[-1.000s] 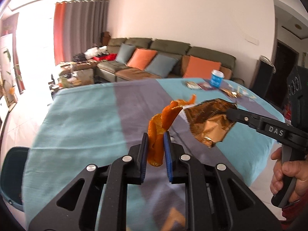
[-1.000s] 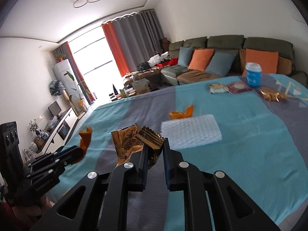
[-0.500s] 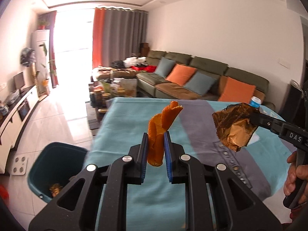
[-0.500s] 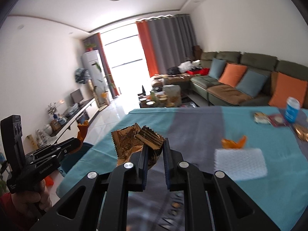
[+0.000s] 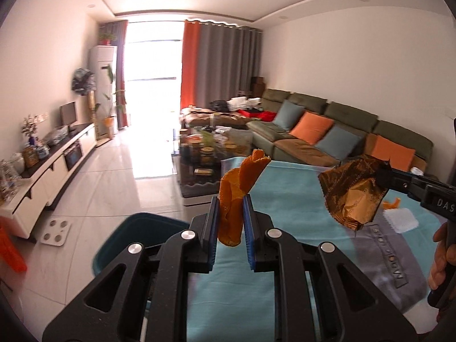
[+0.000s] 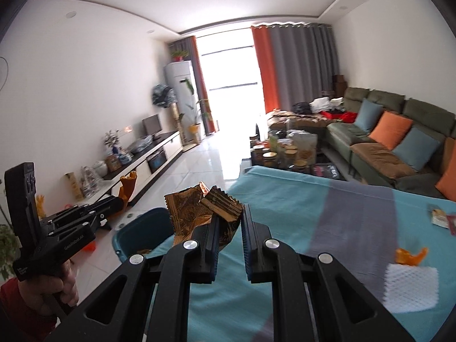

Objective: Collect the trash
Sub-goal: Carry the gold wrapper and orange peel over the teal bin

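Each hand-held gripper pinched trash: left [image 5: 230, 222] a peel [image 5: 238, 196], right [image 6: 230, 228] a wrapper [image 6: 199, 213]; released short of the bin [image 6: 139, 236], either risked missing.

The right claw [image 6: 230, 222] pinches a crumpled gold foil wrapper [image 6: 199, 213] above the near left corner of the tabletop [image 6: 285, 196], which is covered in a teal and grey cloth. Off that corner a dark teal bin [image 6: 136, 233] stands on the floor, and further left the left claw [image 6: 121, 199] grips a piece of orange peel [image 6: 127, 185] held in the air above the floor. Near the tabletop's right edge another orange peel [image 6: 410, 256] touches a white foam net [image 6: 410, 287].
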Demonstrator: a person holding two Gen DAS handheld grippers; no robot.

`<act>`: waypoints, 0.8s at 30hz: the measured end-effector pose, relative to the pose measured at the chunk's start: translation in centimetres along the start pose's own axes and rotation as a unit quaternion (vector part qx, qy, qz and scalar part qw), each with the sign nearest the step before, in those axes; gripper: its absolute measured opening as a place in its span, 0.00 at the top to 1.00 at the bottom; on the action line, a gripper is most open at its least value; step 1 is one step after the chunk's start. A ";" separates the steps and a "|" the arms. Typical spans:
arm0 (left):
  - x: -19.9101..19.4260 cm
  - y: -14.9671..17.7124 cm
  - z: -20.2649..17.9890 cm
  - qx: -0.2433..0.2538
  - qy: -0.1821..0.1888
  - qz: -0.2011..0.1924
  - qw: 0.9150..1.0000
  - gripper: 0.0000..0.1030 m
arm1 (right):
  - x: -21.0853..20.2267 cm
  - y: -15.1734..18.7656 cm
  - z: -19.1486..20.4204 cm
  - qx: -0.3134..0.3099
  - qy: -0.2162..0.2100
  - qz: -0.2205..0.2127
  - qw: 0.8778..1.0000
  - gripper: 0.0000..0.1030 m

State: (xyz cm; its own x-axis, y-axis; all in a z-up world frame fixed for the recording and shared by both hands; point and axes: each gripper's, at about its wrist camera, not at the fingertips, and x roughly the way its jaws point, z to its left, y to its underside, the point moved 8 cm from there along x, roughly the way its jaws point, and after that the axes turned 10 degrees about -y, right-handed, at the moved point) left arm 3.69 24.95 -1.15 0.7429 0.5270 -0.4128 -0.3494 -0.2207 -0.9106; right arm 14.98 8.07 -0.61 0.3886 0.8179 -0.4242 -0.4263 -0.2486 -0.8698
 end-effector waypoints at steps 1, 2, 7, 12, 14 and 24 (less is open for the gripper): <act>0.0 0.0 0.9 -0.003 -0.007 0.001 1.000 0.84 | 0.6 -0.2 0.5 -0.005 -0.006 0.003 1.000 0.88; 0.0 0.0 1.7 -0.006 -0.014 0.002 1.000 0.84 | 0.9 -0.3 0.9 -0.009 -0.010 0.005 1.000 0.88; 0.2 0.5 6.6 -0.021 -0.052 0.011 0.998 0.84 | 3.9 -1.1 3.4 -0.034 -0.046 0.025 0.998 0.88; 0.6 1.5 10.7 -0.041 -0.079 0.029 0.996 0.84 | 7.4 -1.6 5.8 -0.056 -0.072 0.052 0.994 0.87; 0.9 1.9 11.9 -0.046 -0.084 0.036 0.995 0.84 | 9.2 -1.6 6.8 -0.060 -0.083 0.067 0.992 0.87; 4.0 4.9 15.9 -0.083 -0.093 0.084 0.989 0.84 | 17.4 -0.8 9.5 -0.086 -0.092 0.137 0.982 0.87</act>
State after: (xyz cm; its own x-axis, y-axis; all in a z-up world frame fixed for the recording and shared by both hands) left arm -4.08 39.02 -6.94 0.5597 0.6098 -0.5612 -0.3486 -0.4412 -0.8270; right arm 14.29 27.45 -4.93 0.1166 0.7842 -0.6094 -0.3441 -0.5437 -0.7655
